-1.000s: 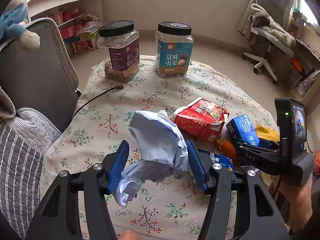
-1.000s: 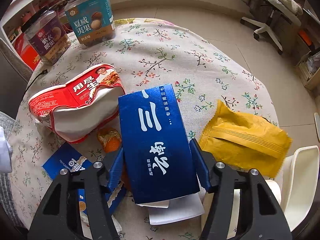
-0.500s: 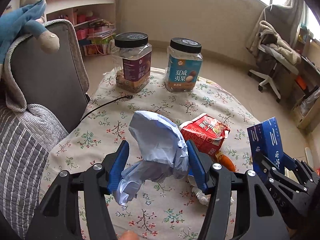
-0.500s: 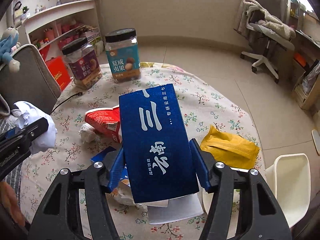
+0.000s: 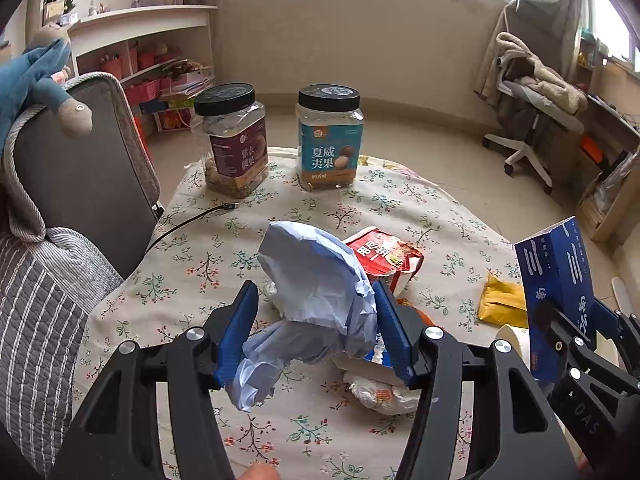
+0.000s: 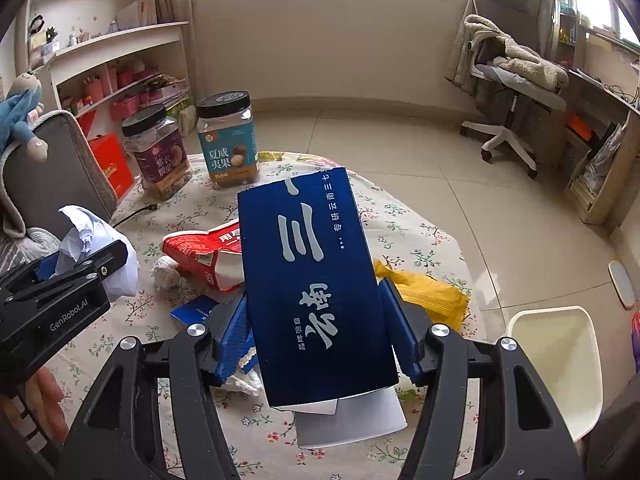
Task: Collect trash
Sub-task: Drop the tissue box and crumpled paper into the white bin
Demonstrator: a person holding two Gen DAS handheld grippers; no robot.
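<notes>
My left gripper (image 5: 316, 326) is shut on a crumpled pale blue paper (image 5: 316, 284) and holds it above the floral table (image 5: 224, 248). My right gripper (image 6: 316, 332) is shut on a dark blue carton (image 6: 312, 280) and holds it up over the table; the carton also shows at the right of the left wrist view (image 5: 556, 280). On the table lie a red snack pack (image 5: 384, 256), a yellow wrapper (image 6: 424, 292), a small white paper ball (image 6: 166, 272), a flat blue packet (image 6: 196, 312) and a clear crumpled wrapper (image 5: 380, 394).
Two black-lidded jars, one purple-labelled (image 5: 236, 144) and one blue-labelled (image 5: 330, 138), stand at the table's far side. A black cable (image 5: 188, 220) runs to the left edge. A grey chair (image 5: 76, 168) stands left. A white bin (image 6: 556, 364) sits right of the table.
Both grippers have risen away from the table with their loads still held. The table and its trash now look farther off in both views.
</notes>
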